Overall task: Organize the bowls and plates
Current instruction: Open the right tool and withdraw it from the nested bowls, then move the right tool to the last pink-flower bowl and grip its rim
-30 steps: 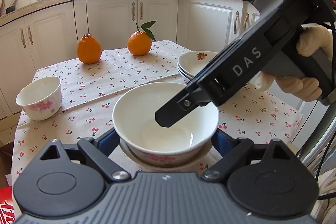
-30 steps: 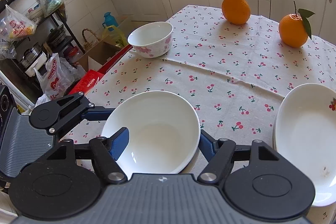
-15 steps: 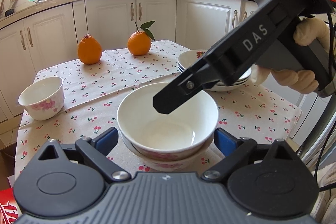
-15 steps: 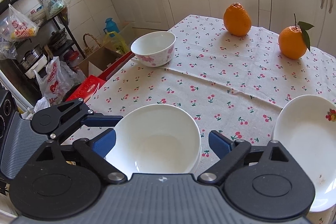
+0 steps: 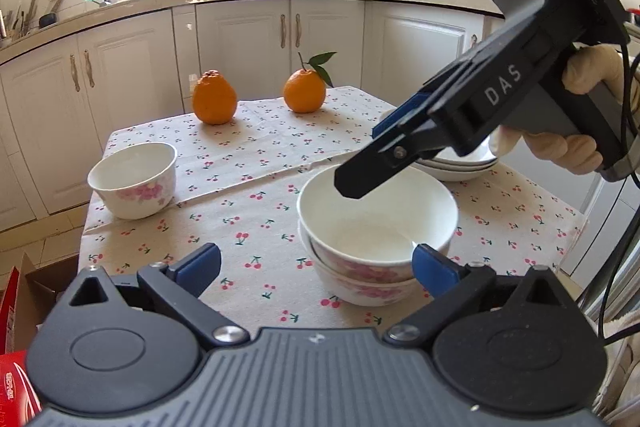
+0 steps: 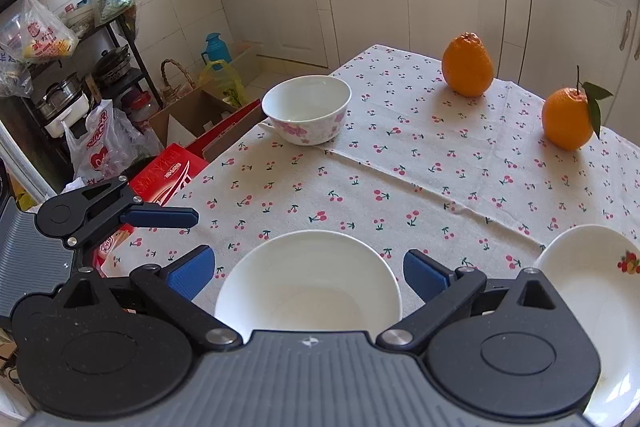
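Observation:
Two white bowls with pink flowers sit nested as a stack near the table's front edge. My left gripper has its jaws opening; the stack stands toward its right pad, and neither pad touches it. My right gripper hovers just above the top bowl with its jaws opening wide of the rim, gripping nothing. A third flowered bowl stands alone at the left. A stack of plates lies to the right, partly hidden behind the right gripper.
Two oranges sit at the far side of the cherry-print tablecloth. White cabinets stand behind. Boxes, bags and a rack crowd the floor left of the table. A gloved hand holds the right gripper.
The right gripper let go of the top bowl's rim and opened wide. The left gripper opened and drew back to the left, so the stack now sits right of its centre.

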